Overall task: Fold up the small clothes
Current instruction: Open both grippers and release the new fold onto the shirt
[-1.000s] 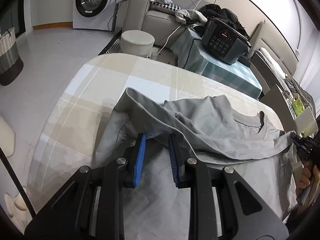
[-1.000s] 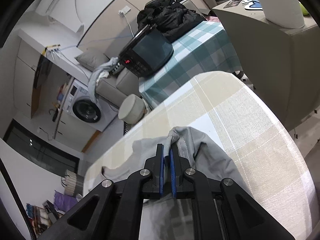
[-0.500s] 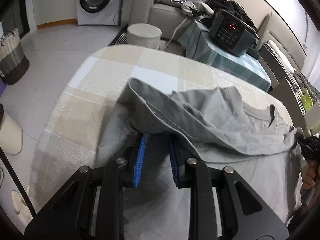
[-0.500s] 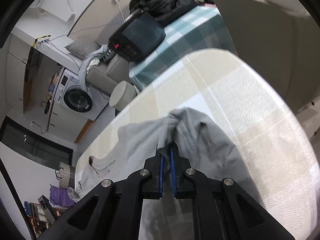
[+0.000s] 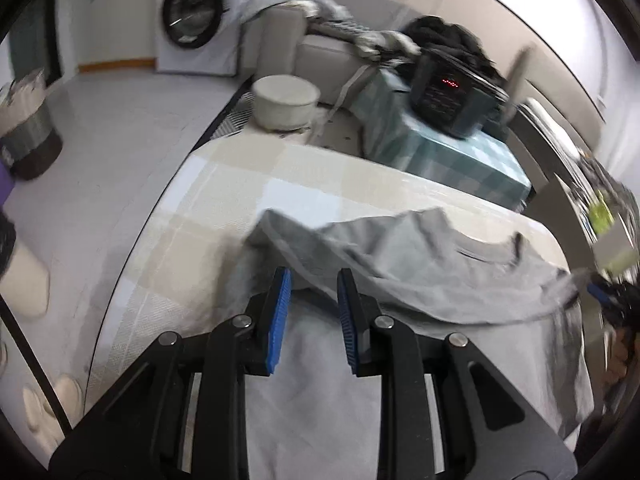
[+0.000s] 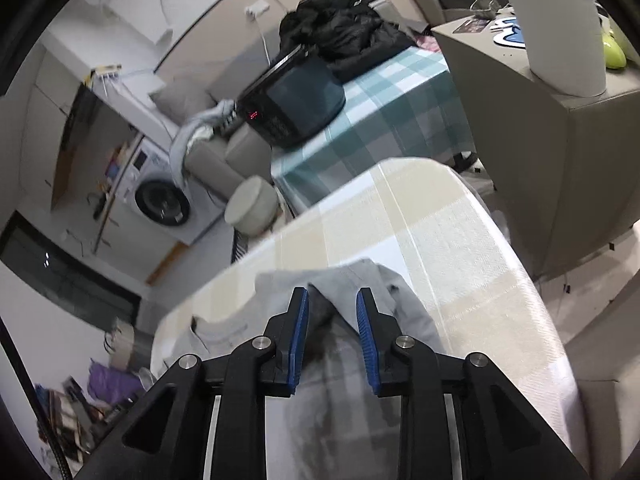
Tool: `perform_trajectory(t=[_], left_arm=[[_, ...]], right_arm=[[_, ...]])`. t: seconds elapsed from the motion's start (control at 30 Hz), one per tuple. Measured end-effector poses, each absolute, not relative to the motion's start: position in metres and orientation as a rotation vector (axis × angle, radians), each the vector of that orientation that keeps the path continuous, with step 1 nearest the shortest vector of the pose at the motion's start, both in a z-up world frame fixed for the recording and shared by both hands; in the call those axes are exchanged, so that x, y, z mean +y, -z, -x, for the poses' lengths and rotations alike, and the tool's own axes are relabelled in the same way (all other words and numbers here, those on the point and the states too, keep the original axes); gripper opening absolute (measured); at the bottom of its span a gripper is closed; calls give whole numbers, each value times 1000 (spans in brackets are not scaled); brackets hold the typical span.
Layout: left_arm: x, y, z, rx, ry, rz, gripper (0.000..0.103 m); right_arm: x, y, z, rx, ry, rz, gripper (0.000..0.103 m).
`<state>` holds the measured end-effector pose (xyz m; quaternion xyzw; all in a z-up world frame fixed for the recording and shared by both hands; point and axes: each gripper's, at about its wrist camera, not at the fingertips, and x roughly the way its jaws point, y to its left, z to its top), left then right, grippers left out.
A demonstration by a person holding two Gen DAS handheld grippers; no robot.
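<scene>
A small grey T-shirt (image 5: 420,264) lies on the checked tablecloth (image 5: 240,200), its far part folded back over the near part, neckline to the right. My left gripper (image 5: 313,280) is open, its blue pads just short of the folded edge, holding nothing. My right gripper (image 6: 332,300) is open over the shirt's corner (image 6: 372,284), which lies loose between the pads. The right gripper also shows at the right edge of the left wrist view (image 5: 608,296), blurred.
The table edge (image 5: 160,216) curves on the left with floor beyond. A side table with a teal checked cloth (image 5: 452,152) carries a black appliance (image 5: 448,96). A round stool (image 5: 284,100), a sofa and a washing machine (image 5: 196,20) stand behind. A beige cabinet (image 6: 560,132) is at right.
My right gripper has opened and let go of the shirt corner it was pinching. My left gripper stayed open and drew back slightly from the fold.
</scene>
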<state>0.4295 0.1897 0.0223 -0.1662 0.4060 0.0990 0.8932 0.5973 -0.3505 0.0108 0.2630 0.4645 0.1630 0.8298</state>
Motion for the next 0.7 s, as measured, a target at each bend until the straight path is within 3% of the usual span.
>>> perform_trajectory(t=[0.1, 0.3, 0.43, 0.53, 0.7], left_arm=[[165, -29, -430, 850, -70, 325, 27], [119, -14, -442, 928, 36, 226, 27], [106, 3, -446, 979, 32, 198, 27], [104, 15, -449, 1001, 22, 199, 27], [111, 20, -452, 1003, 10, 212, 27]], right_arm=[[-346, -3, -596, 1057, -418, -589, 26], [-317, 15, -599, 1156, -453, -480, 30], [-327, 1, -594, 1078, -383, -461, 30], [-342, 0, -595, 1058, -357, -488, 41], [-347, 15, -601, 1117, -345, -537, 42]])
